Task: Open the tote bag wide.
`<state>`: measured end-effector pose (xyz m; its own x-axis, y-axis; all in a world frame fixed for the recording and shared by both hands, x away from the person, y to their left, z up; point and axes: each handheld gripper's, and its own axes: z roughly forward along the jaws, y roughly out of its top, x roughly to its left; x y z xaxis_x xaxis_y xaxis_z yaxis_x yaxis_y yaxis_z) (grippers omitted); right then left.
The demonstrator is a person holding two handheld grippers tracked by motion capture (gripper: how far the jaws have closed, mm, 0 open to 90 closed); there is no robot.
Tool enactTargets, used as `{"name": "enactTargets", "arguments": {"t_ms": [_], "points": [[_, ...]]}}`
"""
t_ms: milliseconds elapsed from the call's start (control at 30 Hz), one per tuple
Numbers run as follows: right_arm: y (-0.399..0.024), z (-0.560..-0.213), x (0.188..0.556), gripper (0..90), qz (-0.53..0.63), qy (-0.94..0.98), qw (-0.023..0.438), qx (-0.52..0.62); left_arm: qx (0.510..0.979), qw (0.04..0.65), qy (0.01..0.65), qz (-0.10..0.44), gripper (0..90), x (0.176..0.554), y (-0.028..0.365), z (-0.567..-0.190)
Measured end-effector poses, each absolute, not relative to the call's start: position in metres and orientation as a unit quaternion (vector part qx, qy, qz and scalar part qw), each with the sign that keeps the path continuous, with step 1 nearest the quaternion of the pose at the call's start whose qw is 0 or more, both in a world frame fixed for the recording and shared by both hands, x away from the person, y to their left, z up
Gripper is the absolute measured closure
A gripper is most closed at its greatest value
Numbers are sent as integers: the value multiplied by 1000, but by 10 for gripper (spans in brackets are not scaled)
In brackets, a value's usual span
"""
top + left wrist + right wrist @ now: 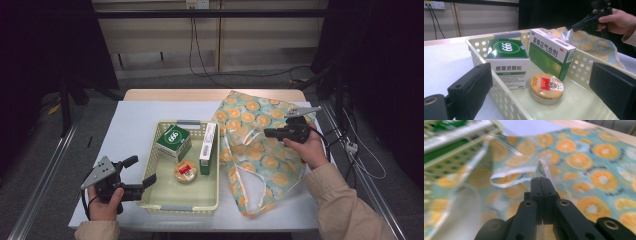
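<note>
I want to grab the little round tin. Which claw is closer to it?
Left. The left claw straddles the basket's near-left wall, not far from the round tin. The right claw is shut over the orange-print bag, beyond the basket's right side.

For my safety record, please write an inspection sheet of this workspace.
Surface: table under a white sheet.
Job's things: orange-print bag lying beside cream basket; basket holds green box, green-white carton, round tin.
Clutter: nothing seen.
Grippers: left claw open astride the basket's wall; right claw shut on the bag's white handle.
Cables: black wires on the floor behind.
Surroundings: dark, metal rails alongside.
</note>
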<state>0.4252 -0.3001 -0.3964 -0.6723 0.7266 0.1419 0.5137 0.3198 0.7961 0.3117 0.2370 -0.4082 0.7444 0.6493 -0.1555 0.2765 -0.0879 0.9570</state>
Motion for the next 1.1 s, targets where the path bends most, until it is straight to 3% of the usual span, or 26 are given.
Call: {"name": "enactTargets", "arguments": {"t_ms": [433, 1100], "points": [[-323, -436, 458, 900, 397, 786, 141, 452, 719, 595, 323, 156, 49, 313, 239, -409], [-338, -447, 449, 870, 354, 802, 143, 460, 721, 594, 321, 156, 49, 312, 237, -408]]}}
